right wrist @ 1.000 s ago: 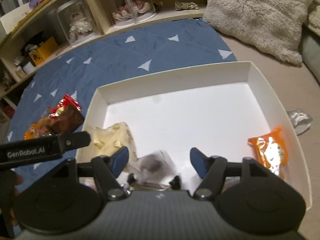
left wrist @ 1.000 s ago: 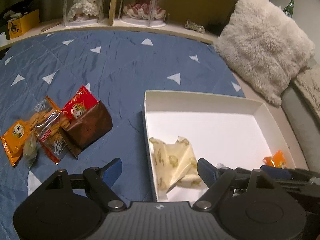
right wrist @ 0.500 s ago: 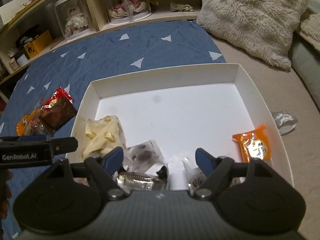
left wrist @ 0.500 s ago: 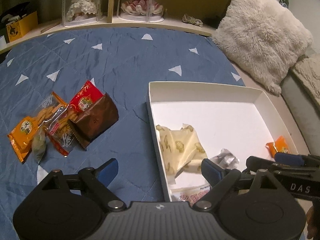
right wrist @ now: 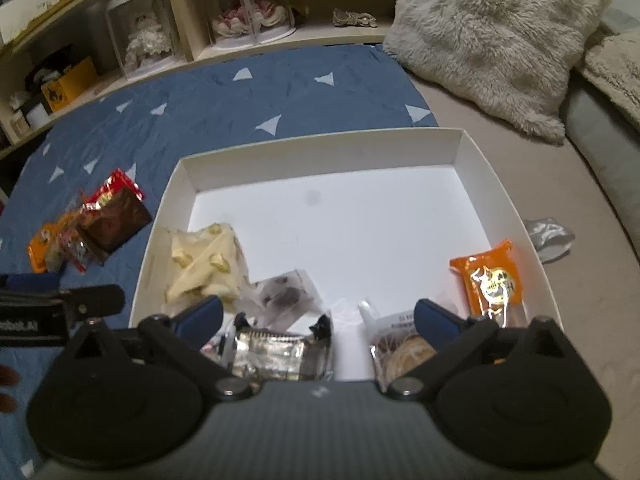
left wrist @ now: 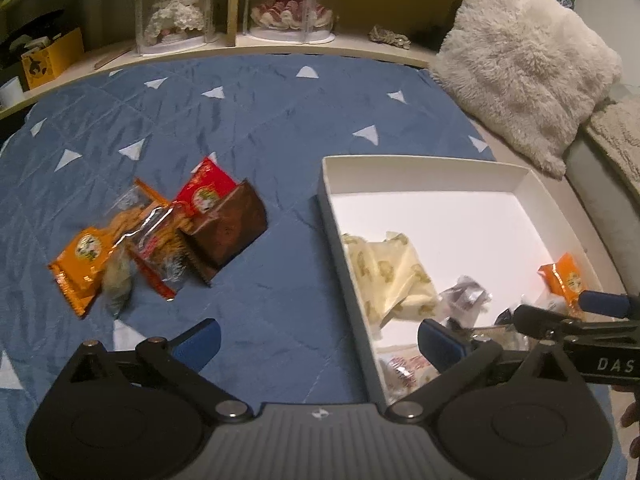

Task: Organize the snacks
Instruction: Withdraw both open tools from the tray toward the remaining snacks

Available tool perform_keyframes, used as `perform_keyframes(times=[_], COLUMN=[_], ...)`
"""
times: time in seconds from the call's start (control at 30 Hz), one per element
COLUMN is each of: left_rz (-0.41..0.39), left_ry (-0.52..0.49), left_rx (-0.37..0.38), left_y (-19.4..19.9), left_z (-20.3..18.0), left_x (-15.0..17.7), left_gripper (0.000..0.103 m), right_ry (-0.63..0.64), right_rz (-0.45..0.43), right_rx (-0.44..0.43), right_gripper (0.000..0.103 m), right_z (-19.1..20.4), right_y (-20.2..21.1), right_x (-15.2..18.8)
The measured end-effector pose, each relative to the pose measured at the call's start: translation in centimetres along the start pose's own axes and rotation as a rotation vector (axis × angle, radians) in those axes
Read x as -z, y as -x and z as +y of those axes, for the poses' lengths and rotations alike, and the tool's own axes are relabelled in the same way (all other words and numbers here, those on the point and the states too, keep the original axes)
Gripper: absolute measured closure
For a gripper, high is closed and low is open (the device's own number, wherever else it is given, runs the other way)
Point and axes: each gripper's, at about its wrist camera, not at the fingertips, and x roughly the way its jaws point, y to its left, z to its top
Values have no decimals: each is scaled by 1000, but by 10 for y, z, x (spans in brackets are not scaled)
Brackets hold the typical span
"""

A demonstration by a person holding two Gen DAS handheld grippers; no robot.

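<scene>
- The right gripper (right wrist: 316,316) hung over the near end of the white box (right wrist: 320,146), jaws spread wide and holding nothing.
- Between its blue fingers (right wrist: 202,314) lay a silvery foil packet (right wrist: 276,352), and by the right finger a clear-wrapped round pastry (right wrist: 404,350); a small clear packet with a dark filling (right wrist: 286,294) sat just beyond.
- A cream patterned packet (right wrist: 208,262) leaned at the box's left wall, its long axis running near-to-far; an orange packet (right wrist: 490,280) lay against the right wall, long axis likewise near-to-far.
- The left gripper (left wrist: 318,340) hovered near the box's left wall, jaws also wide apart and empty, one finger over the blue quilt (left wrist: 248,120), the other over the box's near-left corner.
- Far left of it, well apart, a heap of snacks waited on the quilt: a brown packet (left wrist: 230,230) and a red packet (left wrist: 206,190), with an orange packet (left wrist: 82,258) at the near-left end.
- That heap overlapped and blurred, so its clear wrappers were hard to tell apart.
- The gripper bodies cut off the box's near edge.
- A crumpled silver wrapper (right wrist: 548,234) lay outside the box on the right.
</scene>
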Motion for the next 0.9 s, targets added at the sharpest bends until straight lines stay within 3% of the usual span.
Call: perform_keyframes(times=[0.9], left_rz=[-35], left_ry=[120], left_rx=[-84], left_y=[45], left_z=[114], left_x=[23], left_gripper=[0], right_ry=[70], right_rz=[-17], right_rx=[-52], right_gripper=[1], right_z=[70], right_y=[-1], right_x=[3])
